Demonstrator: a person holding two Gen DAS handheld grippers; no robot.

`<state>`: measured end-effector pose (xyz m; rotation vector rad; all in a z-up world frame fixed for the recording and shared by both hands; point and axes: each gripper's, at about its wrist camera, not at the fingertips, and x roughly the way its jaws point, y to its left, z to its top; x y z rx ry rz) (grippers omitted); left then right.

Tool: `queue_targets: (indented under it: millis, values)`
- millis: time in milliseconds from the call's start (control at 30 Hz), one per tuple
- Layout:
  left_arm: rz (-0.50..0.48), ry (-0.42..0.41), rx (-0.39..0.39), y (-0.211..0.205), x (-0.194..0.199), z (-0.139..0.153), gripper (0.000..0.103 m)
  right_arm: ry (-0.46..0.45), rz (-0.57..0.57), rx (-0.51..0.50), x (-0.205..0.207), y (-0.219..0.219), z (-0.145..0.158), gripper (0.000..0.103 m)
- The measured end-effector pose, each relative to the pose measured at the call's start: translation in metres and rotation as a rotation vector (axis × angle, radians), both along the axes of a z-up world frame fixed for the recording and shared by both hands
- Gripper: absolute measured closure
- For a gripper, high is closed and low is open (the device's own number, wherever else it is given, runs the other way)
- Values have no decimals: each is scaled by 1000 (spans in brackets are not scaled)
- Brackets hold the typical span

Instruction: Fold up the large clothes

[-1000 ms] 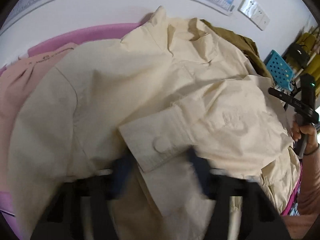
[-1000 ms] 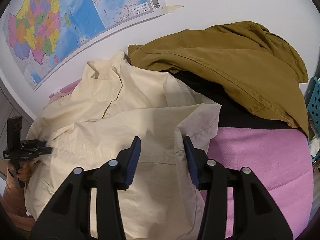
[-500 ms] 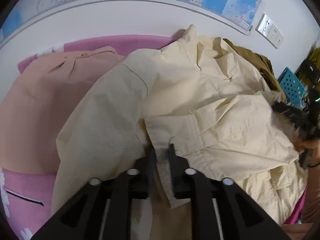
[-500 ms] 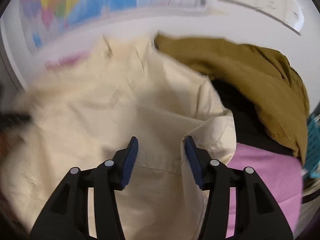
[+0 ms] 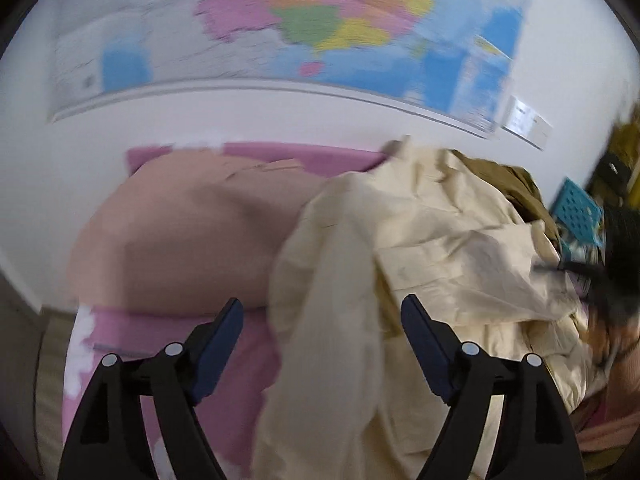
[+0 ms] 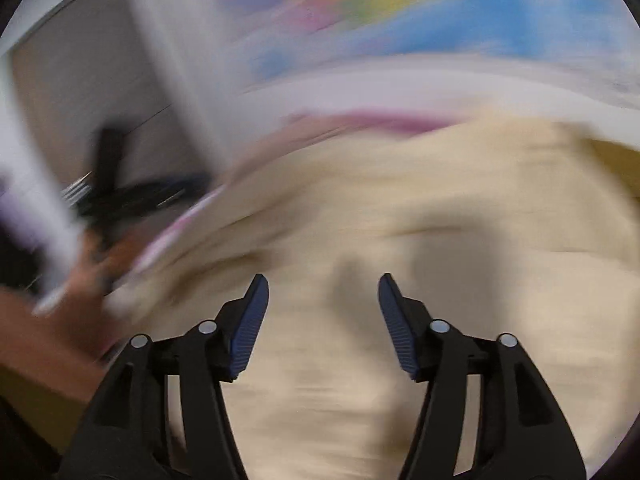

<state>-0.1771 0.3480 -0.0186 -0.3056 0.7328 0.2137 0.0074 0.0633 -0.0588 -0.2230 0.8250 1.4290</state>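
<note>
A cream shirt [image 5: 420, 264] lies crumpled on a pink surface [image 5: 236, 364], with a sleeve hanging down between my left gripper's fingers. My left gripper [image 5: 322, 316] is wide open with nothing pinched. In the right wrist view, heavily blurred, the cream shirt [image 6: 420, 220] fills the frame. My right gripper [image 6: 322, 292] is open above it, empty. The left gripper and hand [image 6: 116, 200] show blurred at the left there. The right gripper [image 5: 616, 264] shows blurred at the right edge of the left wrist view.
A peach garment [image 5: 192, 236] lies left of the cream shirt. An olive-brown garment [image 5: 512, 180] lies behind it. A blue perforated basket [image 5: 576, 208] stands at the right. A map [image 5: 320, 20] hangs on the white wall.
My left gripper was shut on the sleeve cuff, has opened wide and let it go, and swung left. My right gripper opened wider and swept quickly left over the shirt.
</note>
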Motion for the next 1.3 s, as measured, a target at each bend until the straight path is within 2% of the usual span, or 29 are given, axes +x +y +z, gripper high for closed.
queue_targets:
  millis: [133, 233, 300, 367, 433, 500, 533, 600, 667, 700, 733, 767, 833, 900, 967, 1033, 1067, 1100, 1167, 1200, 1233, 1300]
  values:
    - [45, 23, 4, 8, -16, -6, 25, 165, 285, -14, -72, 73, -28, 46]
    - [83, 38, 13, 18, -30, -5, 25, 213, 373, -26, -109, 116, -40, 46]
    - [104, 40, 35, 20, -38, -3, 25, 232, 374, -26, -121, 133, -42, 47]
    - [117, 34, 50, 23, -49, 1, 25, 194, 342, -18, -131, 142, -38, 49]
    - [127, 26, 50, 27, -59, 2, 25, 194, 379, 7, -141, 143, -32, 49]
    - [129, 16, 43, 32, -69, 0, 24, 207, 360, -33, -143, 152, -37, 49]
    - [136, 13, 37, 35, -72, -2, 24, 201, 322, -79, -144, 161, -45, 48]
    - [137, 10, 16, 36, -76, -5, 24, 227, 290, -110, -143, 170, -59, 48]
    - [139, 13, -1, 38, -80, -10, 24, 254, 260, -100, -142, 172, -67, 56]
    - [140, 15, -4, 38, -82, -11, 24, 270, 246, -94, -139, 176, -67, 74]
    - [142, 11, -8, 38, -84, -11, 24, 284, 245, -82, -136, 176, -66, 101]
    - [140, 3, -14, 39, -87, -9, 24, 310, 256, -44, -131, 177, -57, 103]
    - [120, -48, -60, 43, -97, 0, 24, 331, 269, 34, -121, 164, -34, 103]
    - [113, -92, -89, 48, -106, 11, 24, 326, 281, 152, -103, 140, 9, 103]
    - [104, -133, -81, 50, -113, 26, 24, 285, 253, 269, -76, 103, 59, 103]
    - [88, -153, -49, 47, -112, 34, 22, 252, 210, 323, -53, 72, 87, 103]
    - [74, -149, -31, 43, -108, 34, 21, 230, 168, 315, -47, 62, 91, 102]
    - [59, -137, -32, 41, -103, 31, 21, 222, 134, 287, -42, 59, 87, 98]
    - [36, -89, -36, 35, -90, 18, 21, 276, 148, 197, -42, 64, 59, 91]
    - [38, -75, -30, 33, -87, 12, 21, 313, 172, 145, -47, 72, 41, 74]
    - [47, -64, -35, 32, -84, 7, 21, 331, 191, 107, -49, 75, 29, 67]
    - [64, -65, -69, 35, -86, 1, 21, 382, 236, 26, -70, 96, -5, 67]
